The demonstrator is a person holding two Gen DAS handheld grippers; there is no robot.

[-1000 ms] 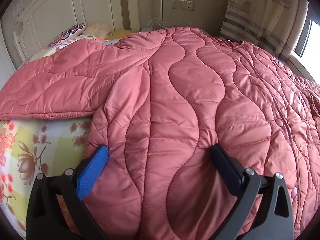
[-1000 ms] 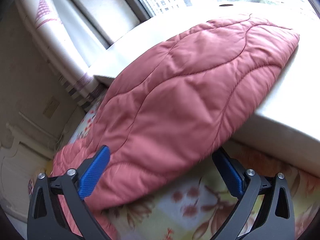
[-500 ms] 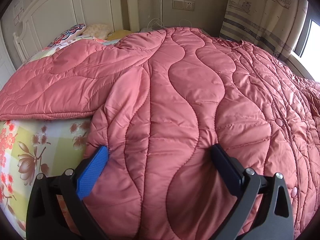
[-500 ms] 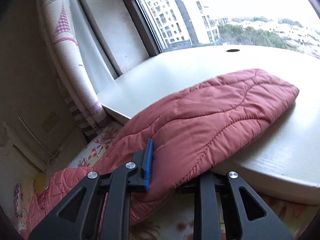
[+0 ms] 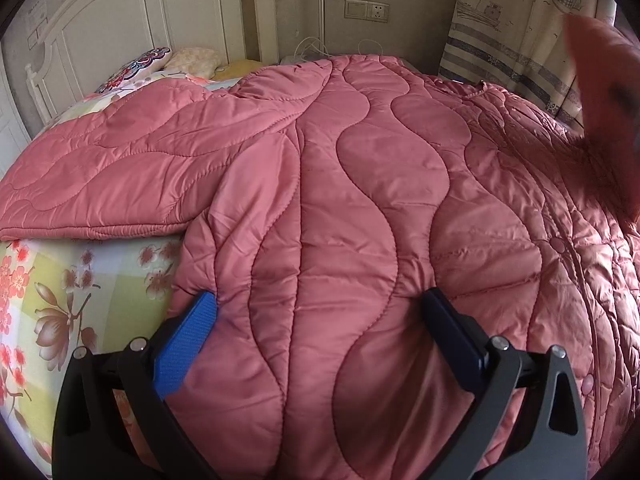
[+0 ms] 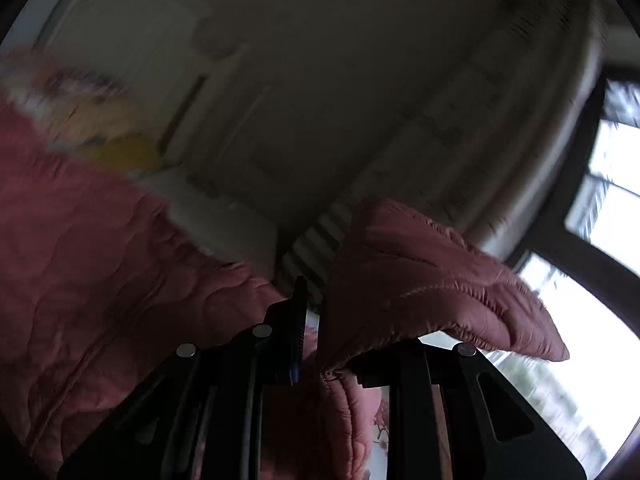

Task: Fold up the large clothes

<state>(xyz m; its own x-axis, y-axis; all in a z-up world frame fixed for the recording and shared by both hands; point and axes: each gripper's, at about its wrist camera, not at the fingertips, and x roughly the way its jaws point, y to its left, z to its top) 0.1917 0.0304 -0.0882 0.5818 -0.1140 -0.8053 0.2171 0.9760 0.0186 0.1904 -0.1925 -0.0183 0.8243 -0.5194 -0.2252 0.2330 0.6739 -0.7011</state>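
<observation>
A large pink quilted coat (image 5: 360, 184) lies spread over the bed, one sleeve (image 5: 112, 184) stretched out to the left. My left gripper (image 5: 320, 320) is open, its wide-set blue pads (image 5: 184, 344) resting on the coat's near part with fabric bulging between them. My right gripper (image 6: 314, 328) is shut on the coat's other sleeve (image 6: 420, 280), which hangs lifted over its right finger, above the coat's body (image 6: 100, 260). That raised sleeve (image 5: 600, 92) shows blurred at the upper right of the left wrist view.
A floral bed sheet (image 5: 60, 288) shows at the near left. A white headboard (image 5: 120, 12) and pillows (image 5: 148, 60) stand at the back. A striped curtain (image 5: 512, 20) hangs at the right, beside the bright window (image 6: 600, 280).
My right gripper closed on the sleeve lying on the window ledge, then swung it off the ledge up over the bed while rolling. The left gripper stayed put.
</observation>
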